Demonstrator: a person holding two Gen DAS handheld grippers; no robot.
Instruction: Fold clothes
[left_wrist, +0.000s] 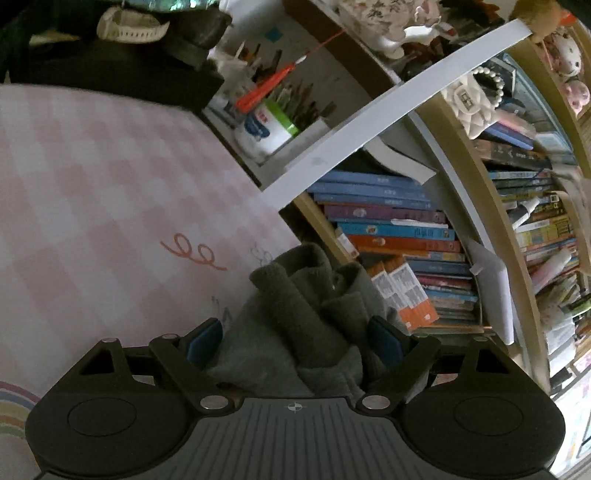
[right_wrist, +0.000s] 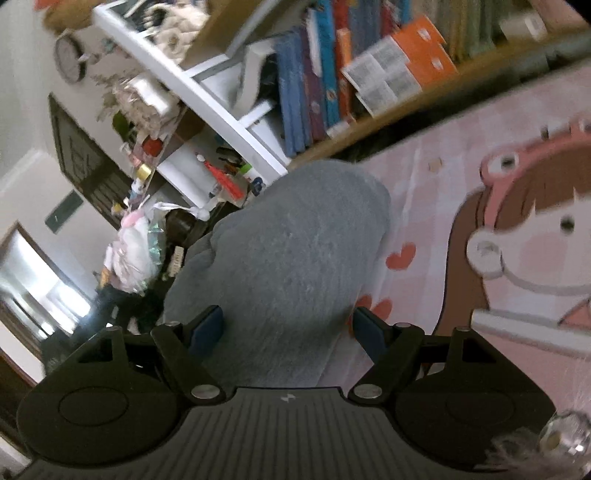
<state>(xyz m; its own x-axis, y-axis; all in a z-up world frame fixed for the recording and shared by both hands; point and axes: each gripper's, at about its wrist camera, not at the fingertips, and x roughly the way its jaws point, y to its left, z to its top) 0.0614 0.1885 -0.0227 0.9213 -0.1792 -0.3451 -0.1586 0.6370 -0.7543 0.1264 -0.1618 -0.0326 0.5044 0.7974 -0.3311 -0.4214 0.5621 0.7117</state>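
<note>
Garment (left_wrist: 295, 325): grey, plain, fuzzy pile; reads darker olive-grey in left wrist view, lighter blue-grey in right (right_wrist: 291, 251). Sheet (left_wrist: 92, 192): pale pink-and-white check, red squiggle, rainbow stripes at edge; right view shows cartoon girl (right_wrist: 517, 236), brown hair, pink cheeks, red hearts. Gripper fingers: black, blue pads (left_wrist: 201, 341). Books (left_wrist: 391, 225): blue, purple, orange spines.

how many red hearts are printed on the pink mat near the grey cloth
2 show in the right wrist view: one heart just right of the grey cloth, another lower by the gripper's right finger. More may lie hidden under the cloth.
</note>
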